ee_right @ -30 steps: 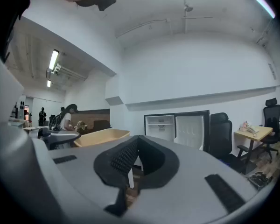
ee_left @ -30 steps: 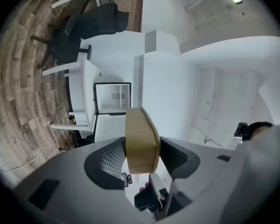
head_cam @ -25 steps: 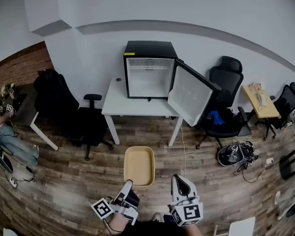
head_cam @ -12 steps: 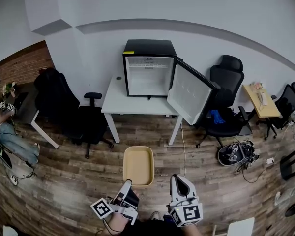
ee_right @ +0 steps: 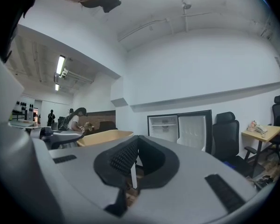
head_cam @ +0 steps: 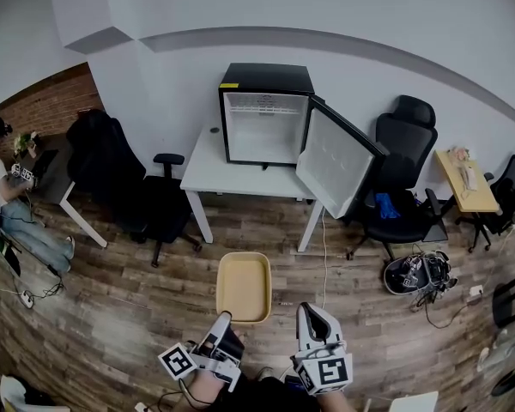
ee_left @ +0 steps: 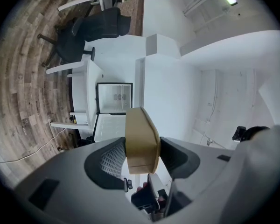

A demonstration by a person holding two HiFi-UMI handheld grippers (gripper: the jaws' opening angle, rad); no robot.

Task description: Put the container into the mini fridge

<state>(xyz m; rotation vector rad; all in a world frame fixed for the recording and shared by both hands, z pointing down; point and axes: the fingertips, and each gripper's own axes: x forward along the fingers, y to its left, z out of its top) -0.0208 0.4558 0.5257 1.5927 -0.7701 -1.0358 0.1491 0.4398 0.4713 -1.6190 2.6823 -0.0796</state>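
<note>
Head view shows the container (head_cam: 243,287) well short of the open fridge (head_cam: 266,127), its near rim clamped by the left gripper (head_cam: 224,323) jaws. The right gripper (head_cam: 312,314) jaws are closed, empty. Carrying it level, clear of the fridge door (head_cam: 336,166), seems best.

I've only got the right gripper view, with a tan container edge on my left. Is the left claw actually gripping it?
Observer: Yes, the left gripper view shows the left claw clamped across the container at its near end.
Operator: What's the mini fridge standing on?
Observer: A white desk, per the head view; the mini fridge sits toward its back.
Operator: Anything by the desk's left side?
Observer: A black office chair stands there.
</note>
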